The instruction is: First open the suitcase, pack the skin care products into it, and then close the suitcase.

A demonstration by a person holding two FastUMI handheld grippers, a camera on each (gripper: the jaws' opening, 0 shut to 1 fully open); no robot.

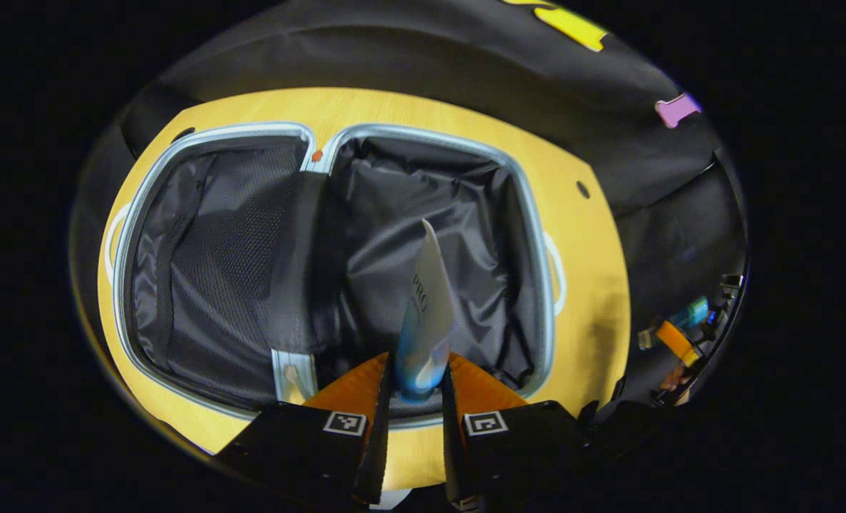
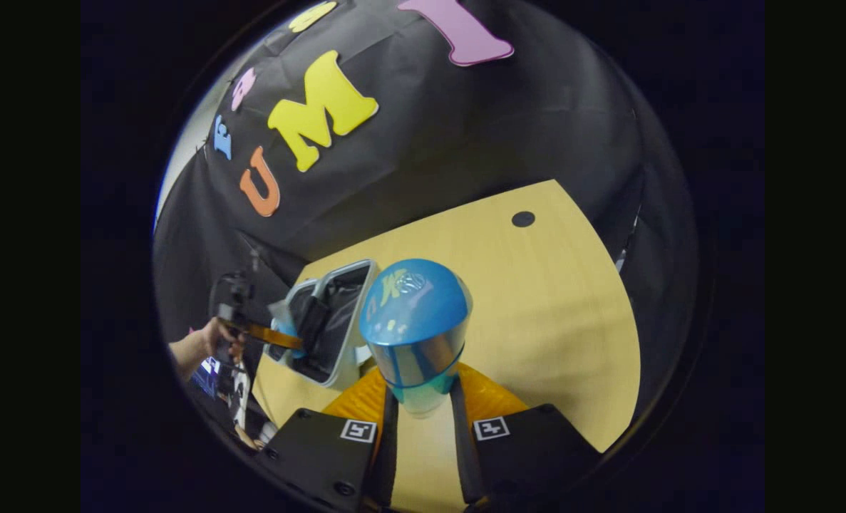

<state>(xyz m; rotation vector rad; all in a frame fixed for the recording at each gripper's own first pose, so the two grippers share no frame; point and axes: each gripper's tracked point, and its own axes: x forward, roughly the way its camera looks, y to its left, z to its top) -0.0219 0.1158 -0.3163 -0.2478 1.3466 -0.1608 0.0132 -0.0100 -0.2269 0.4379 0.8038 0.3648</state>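
Table (image 1: 594, 235): one, pale wood, with a dark round hole near its far right corner in both views; it carries the suitcase.
Suitcase (image 1: 337, 142): one, lying open and flat on the table, two halves side by side with a light blue rim, and dark lining inside. In the left gripper view it spreads across most of the table, the left half showing a mesh panel (image 1: 230, 271). In the right gripper view it (image 2: 351, 313) sits small, at the table's left edge.
Skin care products: two counted. A tube (image 1: 426, 313), white above and blue toward the bottom, stands upright over the right half of the suitcase near its front rim. A bottle with a rounded blue cap (image 2: 415, 320) is held above the table's front part, well apart from the suitcase.
Left gripper (image 1: 415, 377): both fingers press on the lower end of the tube. In the right gripper view this gripper (image 2: 280, 335) shows far off at the suitcase, a person's hand (image 2: 216, 338) holding it.
Right gripper (image 2: 423, 395): fingers clamped on either side of the bottle, below its cap.
What differs between views: the left gripper view gives the inside of the suitcase and the tube; the right gripper view gives the bottle, the bare right part of the table and the person's hand.
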